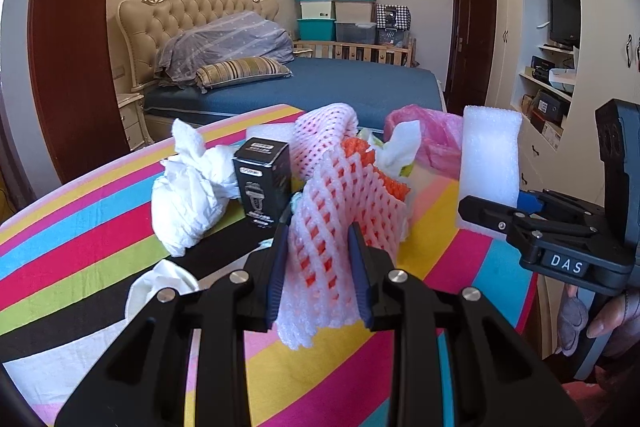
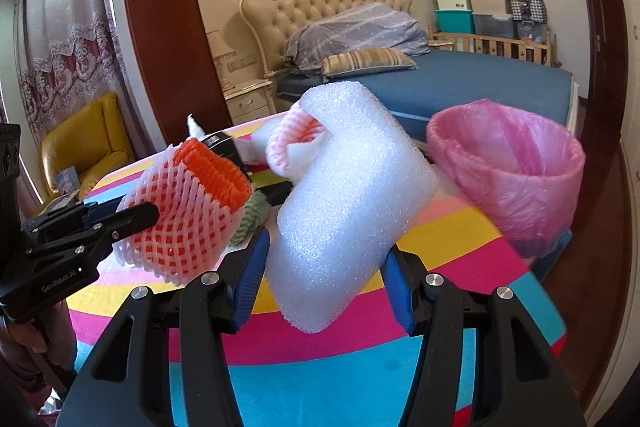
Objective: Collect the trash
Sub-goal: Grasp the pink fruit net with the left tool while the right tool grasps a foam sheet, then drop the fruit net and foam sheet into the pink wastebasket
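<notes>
Striped surface [image 2: 440,227]: left hand-held gripper [image 1: 318,251] pinches soft pink foam net [image 1: 332,203]; right hand-held gripper [image 2: 326,267] clamps light, squashy white foam sheet [image 2: 348,195] mid-fold.

Bedroom: tufted bed [image 1: 224,39], curtains [image 2: 60,47].

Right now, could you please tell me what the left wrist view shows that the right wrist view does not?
Only the left wrist view shows the crumpled white tissue wads and the wall television. Only the right wrist view shows the yellow armchair and the open mouth of the pink-lined bin. Both show the left gripper clamping the pink-white foam fruit net, the right gripper clamping the white foam sheet, and the striped tablecloth.
</notes>
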`<state>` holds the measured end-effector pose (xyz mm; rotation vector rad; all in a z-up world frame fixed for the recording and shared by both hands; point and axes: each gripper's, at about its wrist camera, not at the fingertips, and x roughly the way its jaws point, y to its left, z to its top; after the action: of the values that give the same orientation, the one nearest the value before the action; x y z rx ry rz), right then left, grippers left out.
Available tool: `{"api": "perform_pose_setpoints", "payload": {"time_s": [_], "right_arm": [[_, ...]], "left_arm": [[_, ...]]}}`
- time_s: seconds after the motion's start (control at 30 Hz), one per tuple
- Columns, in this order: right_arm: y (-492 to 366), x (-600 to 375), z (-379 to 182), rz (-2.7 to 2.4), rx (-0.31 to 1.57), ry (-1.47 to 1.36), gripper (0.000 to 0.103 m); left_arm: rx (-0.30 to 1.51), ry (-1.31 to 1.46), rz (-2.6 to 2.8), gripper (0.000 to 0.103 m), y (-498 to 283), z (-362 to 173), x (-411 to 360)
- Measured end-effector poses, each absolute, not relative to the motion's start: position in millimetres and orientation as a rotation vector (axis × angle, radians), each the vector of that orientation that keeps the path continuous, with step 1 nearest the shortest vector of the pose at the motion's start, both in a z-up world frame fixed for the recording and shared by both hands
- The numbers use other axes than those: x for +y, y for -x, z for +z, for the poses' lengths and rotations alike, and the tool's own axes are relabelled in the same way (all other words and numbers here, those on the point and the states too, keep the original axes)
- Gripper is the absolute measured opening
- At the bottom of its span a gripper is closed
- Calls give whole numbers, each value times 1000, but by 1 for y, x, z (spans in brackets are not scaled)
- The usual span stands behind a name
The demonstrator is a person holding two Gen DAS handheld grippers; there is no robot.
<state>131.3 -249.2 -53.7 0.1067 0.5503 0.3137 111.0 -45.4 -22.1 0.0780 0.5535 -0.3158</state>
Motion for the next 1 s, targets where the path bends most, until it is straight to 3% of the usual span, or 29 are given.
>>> {"api": "perform_pose_setpoints", "payload": {"time_s": [0.37, 1.0], "right_arm": [[-144, -305, -44, 208, 518, -130, 52], [-222, -408, -38, 35, 522, -99, 52]], "left_arm": [[531, -68, -441, 29, -132, -7, -96], [557, -75, -513, 29, -266, 17, -225]]}}
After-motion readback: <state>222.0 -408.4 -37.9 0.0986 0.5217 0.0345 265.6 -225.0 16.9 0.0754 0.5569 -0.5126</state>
